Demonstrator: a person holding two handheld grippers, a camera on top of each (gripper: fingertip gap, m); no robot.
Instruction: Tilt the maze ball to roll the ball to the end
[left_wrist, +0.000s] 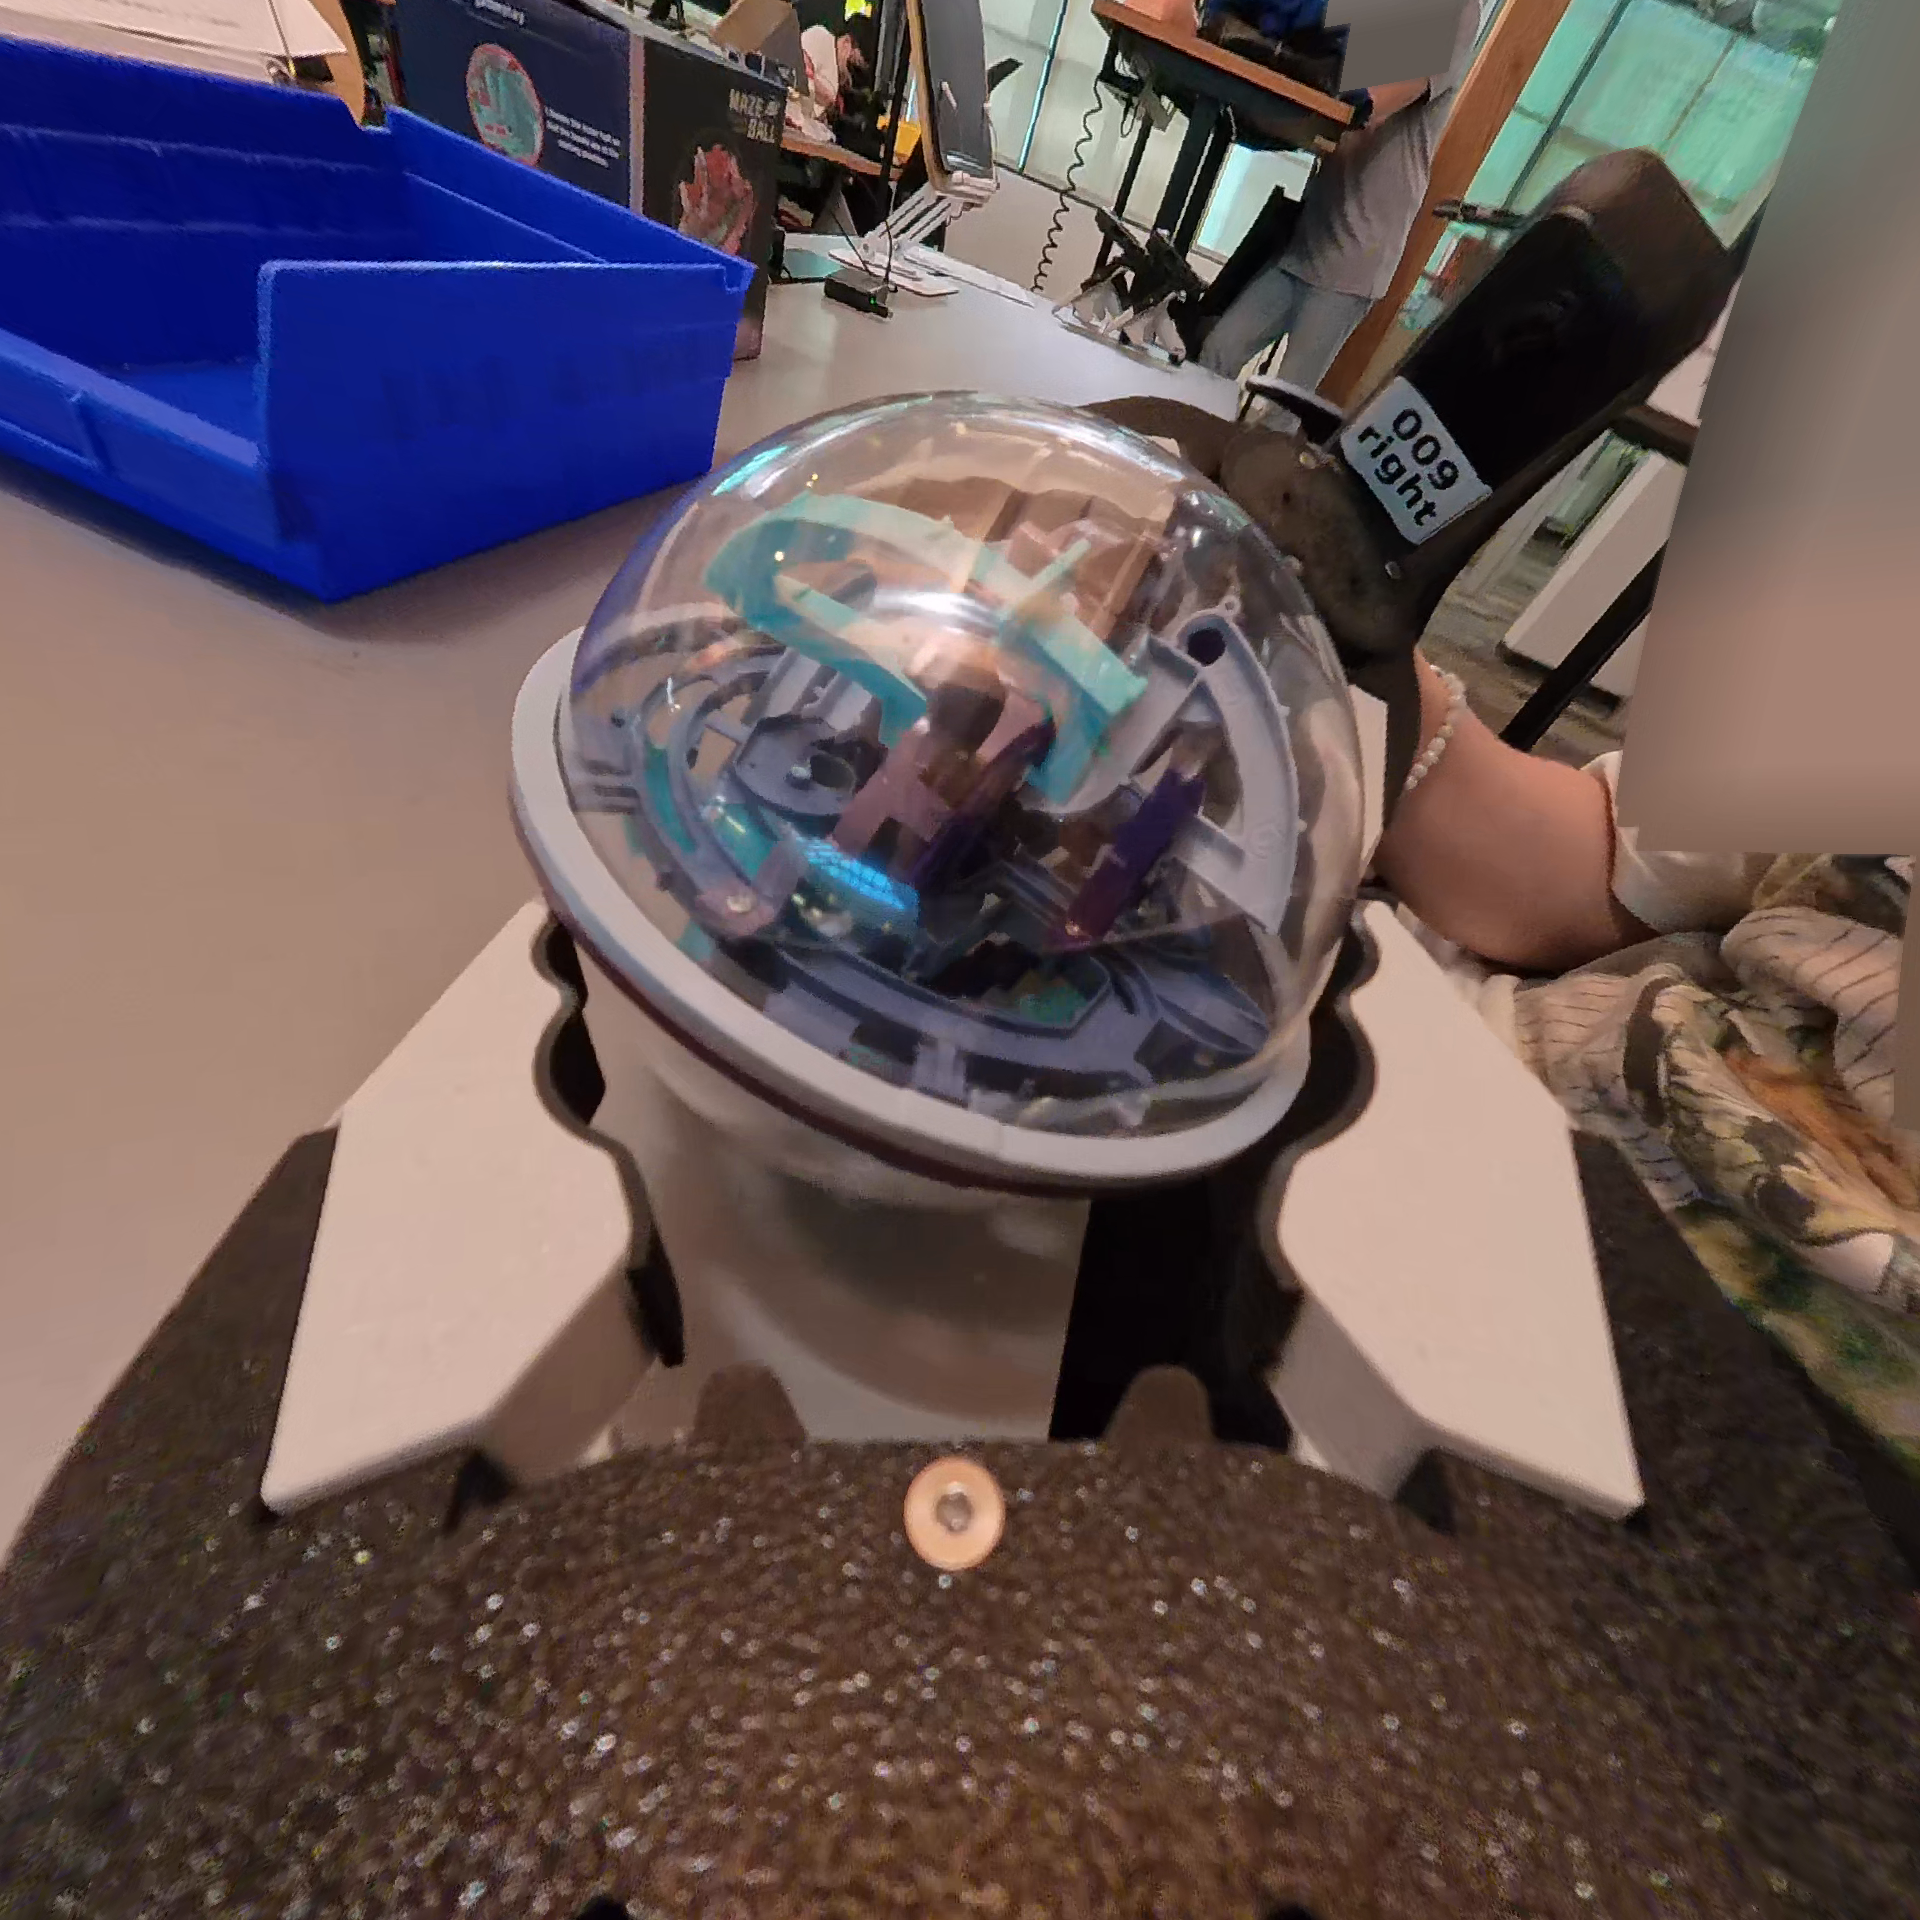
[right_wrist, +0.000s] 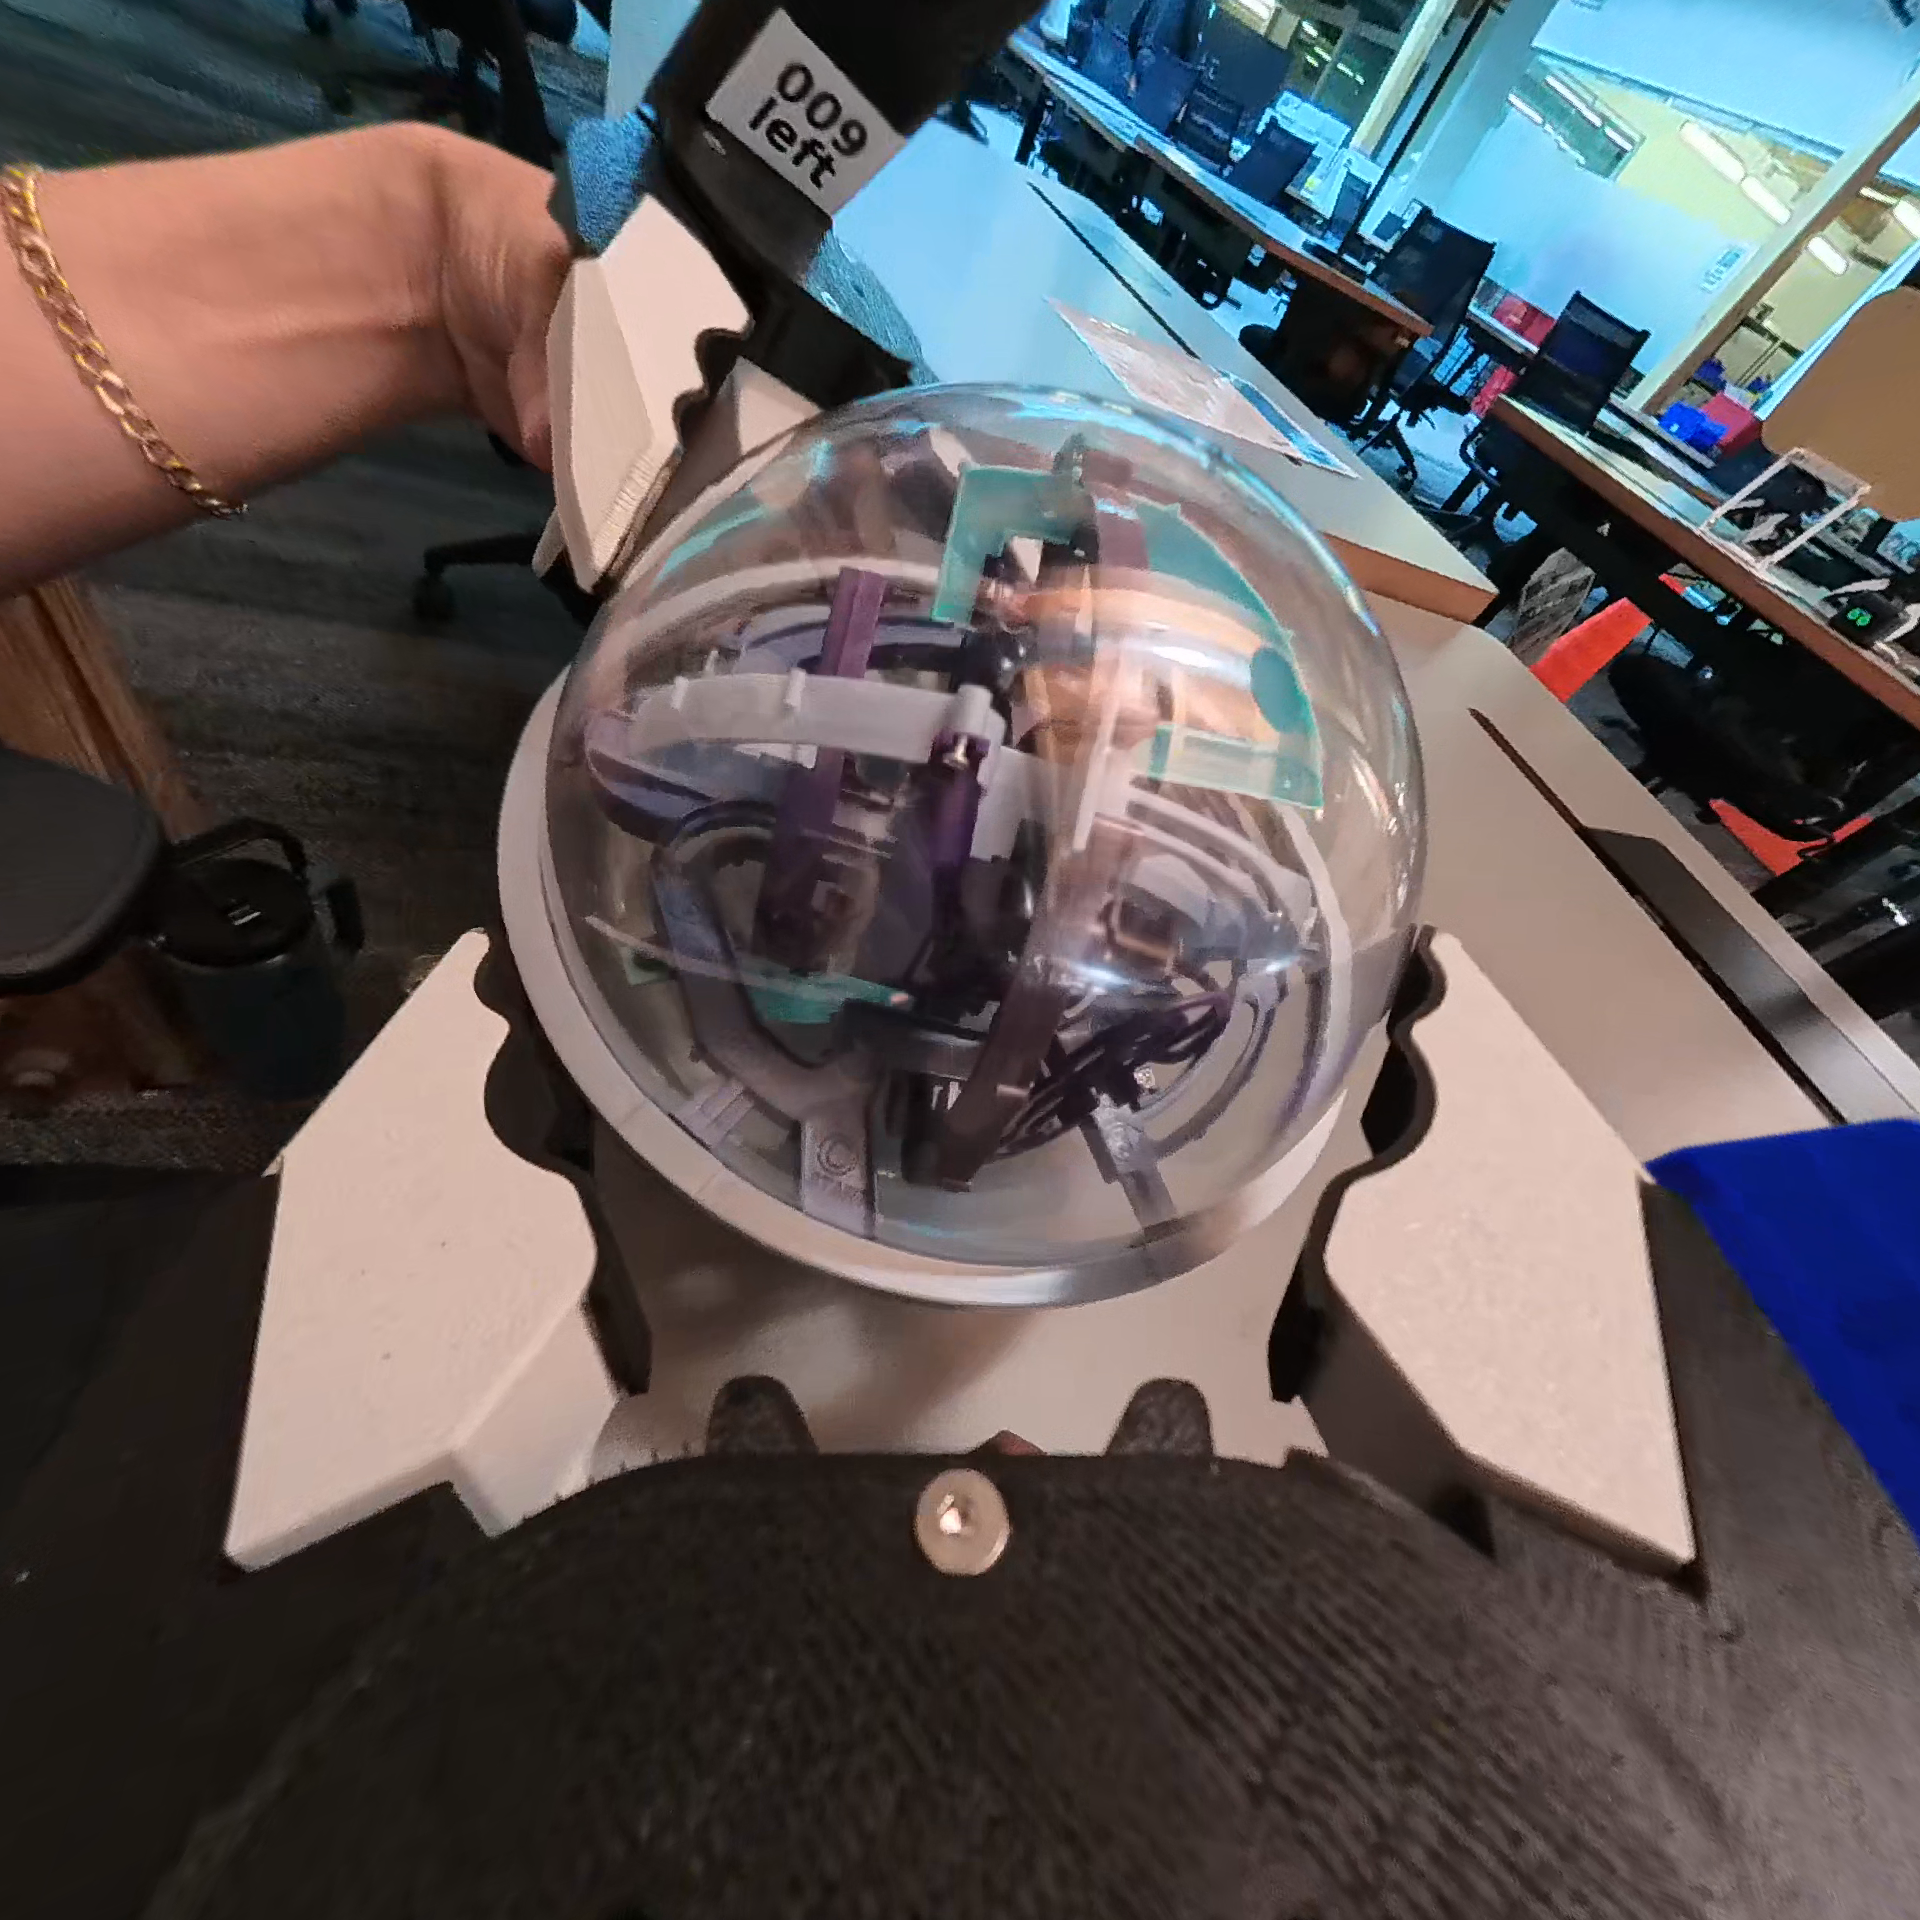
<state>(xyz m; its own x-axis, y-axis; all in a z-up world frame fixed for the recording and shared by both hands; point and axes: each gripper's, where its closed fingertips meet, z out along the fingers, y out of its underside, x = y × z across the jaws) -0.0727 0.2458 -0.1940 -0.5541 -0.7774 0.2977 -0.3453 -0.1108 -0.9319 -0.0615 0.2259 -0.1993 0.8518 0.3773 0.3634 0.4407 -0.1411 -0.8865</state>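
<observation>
Clear maze ball (left_wrist: 935, 790), white equator band, tilted, teal and purple tracks inside

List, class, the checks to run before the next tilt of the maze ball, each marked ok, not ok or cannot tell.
1. Left gripper clamps the maze ball: ok, pads against both sides.
2. Right gripper clamps it from the opposite side: ok.
3. Clear dome intact and closed on its white rim: ok.
4. Small ball's place on the track: cannot tell, blurred.
5. Room to tilt: ok on the left, the blue bin stands apart.
6. Ball at the end: cannot tell.
</observation>
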